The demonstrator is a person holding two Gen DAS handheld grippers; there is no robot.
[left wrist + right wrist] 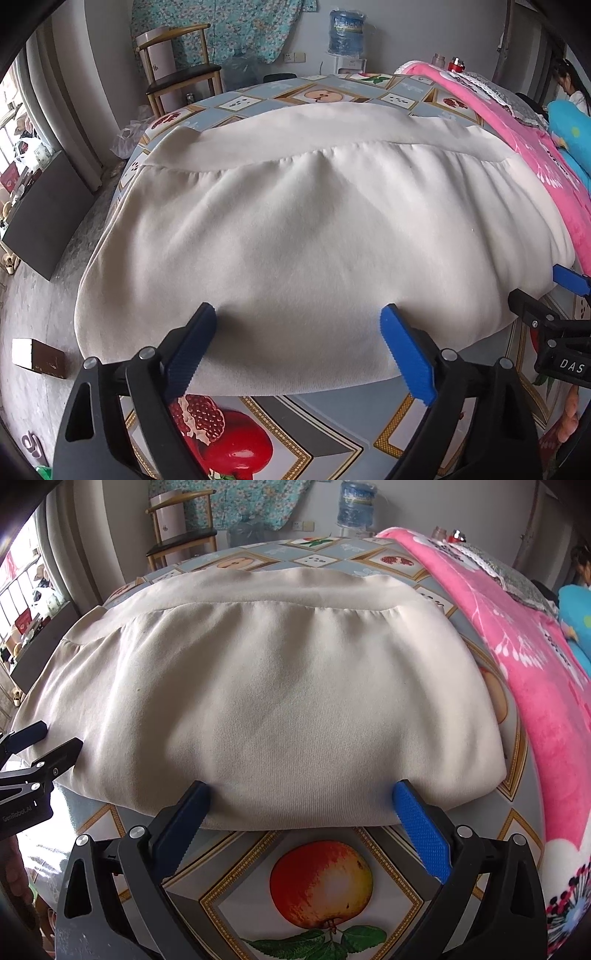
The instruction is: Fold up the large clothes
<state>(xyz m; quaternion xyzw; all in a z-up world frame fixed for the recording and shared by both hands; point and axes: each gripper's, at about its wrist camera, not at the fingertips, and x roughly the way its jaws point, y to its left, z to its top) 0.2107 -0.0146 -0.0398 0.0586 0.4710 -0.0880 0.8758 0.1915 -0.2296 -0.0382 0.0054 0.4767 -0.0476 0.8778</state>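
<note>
so your cream garment [314,236] lies folded in a thick pile on the fruit-print tablecloth [303,417], filling the middle of both views. your left gripper [299,325] is spread wide at 6 o'clock, its tips at the near edge and pinching nothing. your right gripper [301,797] is spread wide too, at the near edge, holding nothing.

i think the pile could slide or come undone if you push the near edge instead of lifting it. the pink blanket [535,672] sits close at 3 o'clock, so a fold that way could snag it.

you have bare table at 6 o'clock and some at 12 o'clock. the left edge at 9 o'clock drops off to the floor.
</note>
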